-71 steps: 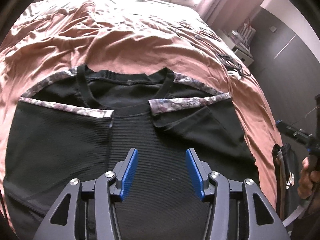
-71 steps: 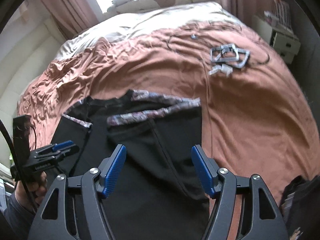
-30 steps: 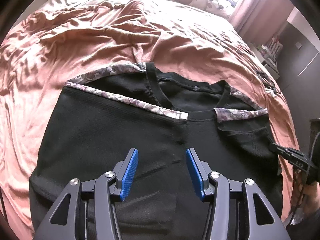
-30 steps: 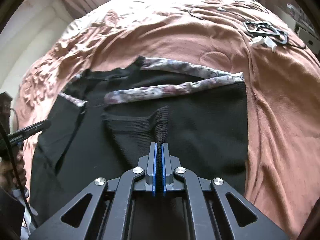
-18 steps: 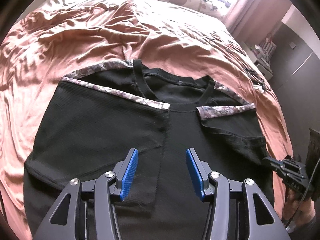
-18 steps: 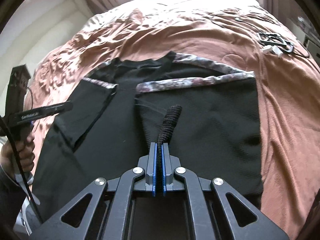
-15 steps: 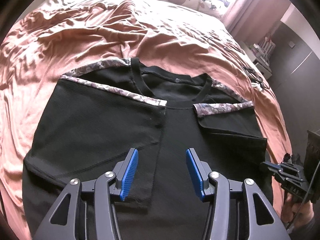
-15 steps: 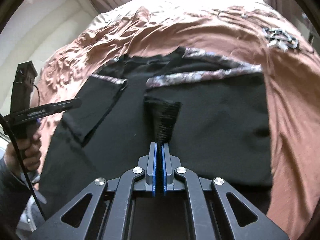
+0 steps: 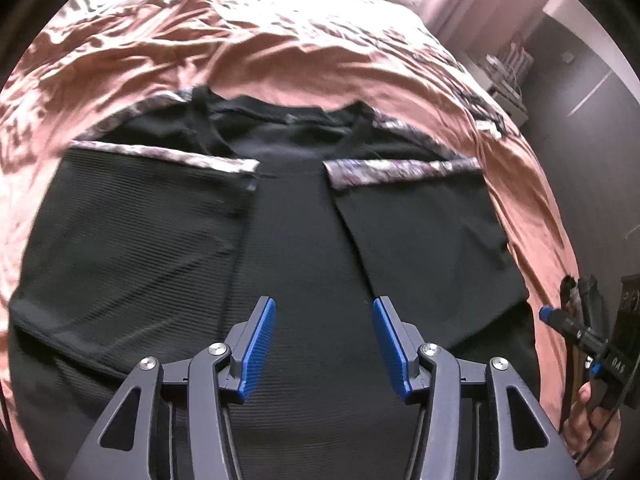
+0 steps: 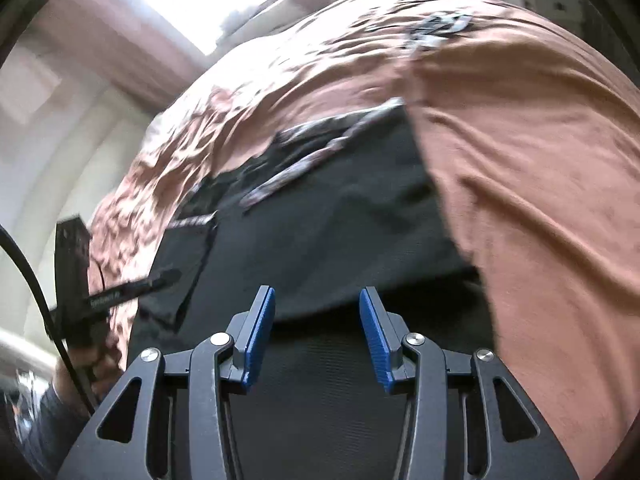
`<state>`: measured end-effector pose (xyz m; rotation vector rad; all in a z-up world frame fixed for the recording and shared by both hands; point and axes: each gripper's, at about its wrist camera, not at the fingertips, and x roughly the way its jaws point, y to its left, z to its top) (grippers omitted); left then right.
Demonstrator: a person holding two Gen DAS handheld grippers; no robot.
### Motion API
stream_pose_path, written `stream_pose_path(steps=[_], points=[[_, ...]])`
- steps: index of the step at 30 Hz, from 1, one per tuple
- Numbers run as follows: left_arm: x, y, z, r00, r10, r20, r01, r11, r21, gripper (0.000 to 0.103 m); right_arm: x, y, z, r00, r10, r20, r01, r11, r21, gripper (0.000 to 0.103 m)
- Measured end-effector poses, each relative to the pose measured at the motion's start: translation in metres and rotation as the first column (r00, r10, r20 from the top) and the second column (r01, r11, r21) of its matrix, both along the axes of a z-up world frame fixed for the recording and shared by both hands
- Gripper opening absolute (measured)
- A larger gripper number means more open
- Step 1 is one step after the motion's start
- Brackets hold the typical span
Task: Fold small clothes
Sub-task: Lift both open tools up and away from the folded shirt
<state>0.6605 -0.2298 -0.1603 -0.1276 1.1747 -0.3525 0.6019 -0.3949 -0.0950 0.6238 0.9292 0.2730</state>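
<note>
The black ribbed knit top with floral-patterned trim [image 9: 304, 240] lay flat on the rumpled salmon-pink bedspread [image 9: 280, 52], its long axis running from near to far, with the round neckline at the far end and the hem at the near end. Both side panels were folded inward (each edged with a floral band along its far edge), leaving a bare black strip down the middle. The left gripper [image 9: 323, 340] hung above that middle strip near the hem, jaws parted and gripping nothing. The right gripper [image 10: 317, 332] was over the near right part of the top, its jaws opening with no cloth pinched between them, though blur made the fabric edge beneath hard to read.
</note>
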Motion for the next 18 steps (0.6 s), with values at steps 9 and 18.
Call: stream_pose_path(steps=[9,18], points=[[-0.004,-0.04,-0.027,0.997,-0.061,-0.044,0.064,0.997,0.052,0.053,-0.028,-0.035,-0.029,0.982,-0.187,-0.013,0.188,0.976,0.108,0.042],[-0.005,-0.067,-0.047,0.994,-0.107,-0.036,0.111,0.979,0.168,0.053,-0.026,-0.037,-0.029,0.973,-0.232,-0.014,0.232,0.972,-0.044,0.042]])
